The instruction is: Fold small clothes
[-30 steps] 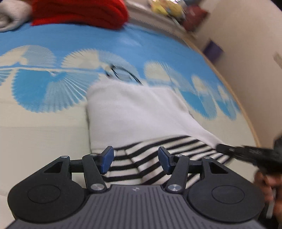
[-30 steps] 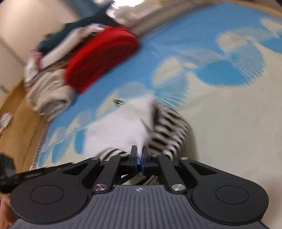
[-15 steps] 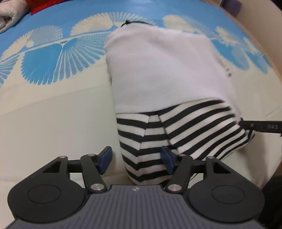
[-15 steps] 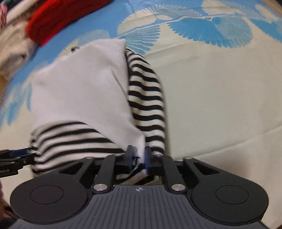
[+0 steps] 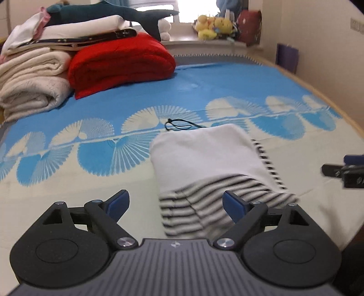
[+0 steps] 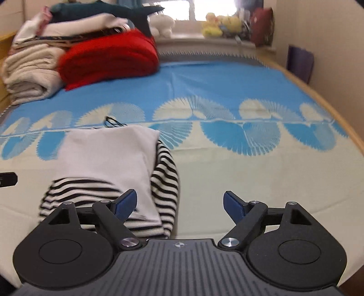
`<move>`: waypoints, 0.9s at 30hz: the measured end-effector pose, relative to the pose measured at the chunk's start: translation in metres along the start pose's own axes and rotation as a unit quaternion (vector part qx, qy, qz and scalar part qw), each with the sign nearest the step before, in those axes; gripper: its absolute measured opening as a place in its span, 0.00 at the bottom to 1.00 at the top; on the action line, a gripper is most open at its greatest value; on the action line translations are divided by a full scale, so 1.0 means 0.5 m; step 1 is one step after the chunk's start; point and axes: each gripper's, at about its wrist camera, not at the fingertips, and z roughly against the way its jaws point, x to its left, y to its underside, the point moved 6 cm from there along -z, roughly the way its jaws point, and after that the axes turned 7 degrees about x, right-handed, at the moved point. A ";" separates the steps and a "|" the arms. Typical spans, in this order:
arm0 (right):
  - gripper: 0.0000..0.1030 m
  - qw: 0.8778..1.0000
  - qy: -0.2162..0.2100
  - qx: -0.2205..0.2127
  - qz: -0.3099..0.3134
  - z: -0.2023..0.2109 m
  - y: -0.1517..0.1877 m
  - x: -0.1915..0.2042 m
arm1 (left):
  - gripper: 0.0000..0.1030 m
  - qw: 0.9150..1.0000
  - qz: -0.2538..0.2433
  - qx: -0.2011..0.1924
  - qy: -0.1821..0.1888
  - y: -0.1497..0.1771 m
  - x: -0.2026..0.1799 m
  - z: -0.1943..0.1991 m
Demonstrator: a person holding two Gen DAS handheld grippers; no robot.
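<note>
While both pairs of jaws are opening with nothing pinched between them, the folded garment [image 5: 211,159] lies flat on the bedspread [image 5: 204,79], free of either tool. It is a soft knit piece — a plain white panel on top, with black-and-white striped sleeves tucked under its near end and along its right edge, the whole making a rough rectangle with rounded, slightly puffy folds. In the left wrist view the left gripper [image 5: 176,203] hangs above the garment's near striped end, its blue-tipped fingers [image 5: 118,202] spread wide on black hinged links. The right gripper [image 6: 180,203] stands equally wide; its left finger sits over the striped edge in the picture and its right one over bare cream cloth.

The bedspread is a smooth woven sheet, bright blue at the far half and cream near the camera, with a band of fan-shaped scallops where the colours meet. A thin black cord [image 5: 179,125] lies looped just beyond the garment's far edge. Far left sits a stack of bedding — a thick red blanket [image 5: 120,63] folded in a plump roll beside quilted cream blankets [image 5: 31,84], with a dark plush shark [image 5: 109,11] on top.
</note>
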 end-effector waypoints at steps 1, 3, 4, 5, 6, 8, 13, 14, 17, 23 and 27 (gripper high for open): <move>0.88 1.000 -0.001 -0.005 0.001 0.018 0.011 0.002 | 0.89 1.000 0.009 -0.002 0.001 0.020 -0.012 0.020; 0.90 1.000 0.005 -0.020 -0.007 0.052 0.035 0.002 | 0.89 1.000 0.019 0.000 -0.002 0.058 -0.036 0.046; 0.93 0.999 0.007 -0.028 -0.015 0.069 0.044 0.002 | 0.89 1.000 0.022 0.003 0.001 0.073 -0.051 0.051; 0.94 0.999 0.007 -0.035 -0.022 0.086 0.052 0.005 | 0.89 1.000 0.024 0.006 0.004 0.096 -0.068 0.060; 0.97 0.999 0.007 -0.039 -0.025 0.096 0.060 0.009 | 0.89 1.000 0.025 0.006 0.005 0.111 -0.080 0.066; 0.97 0.999 0.008 -0.042 -0.026 0.107 0.087 0.025 | 0.89 0.999 0.031 0.004 -0.010 0.147 -0.091 0.071; 0.97 0.999 -0.013 -0.018 -0.032 0.109 0.138 0.056 | 0.89 0.998 0.056 0.023 -0.031 0.172 -0.085 0.042; 0.97 0.999 -0.018 -0.010 -0.029 0.105 0.143 0.060 | 0.89 0.997 0.059 0.022 -0.037 0.169 -0.083 0.035; 0.97 0.999 -0.023 -0.005 -0.021 0.096 0.145 0.071 | 0.89 0.997 0.070 0.025 -0.032 0.166 -0.085 0.015; 0.97 1.000 -0.022 0.004 -0.017 0.078 0.147 0.085 | 0.89 0.996 0.084 0.021 -0.013 0.160 -0.087 0.003; 0.97 1.000 -0.025 0.005 -0.010 0.073 0.146 0.090 | 0.89 0.996 0.088 0.028 -0.007 0.160 -0.094 -0.005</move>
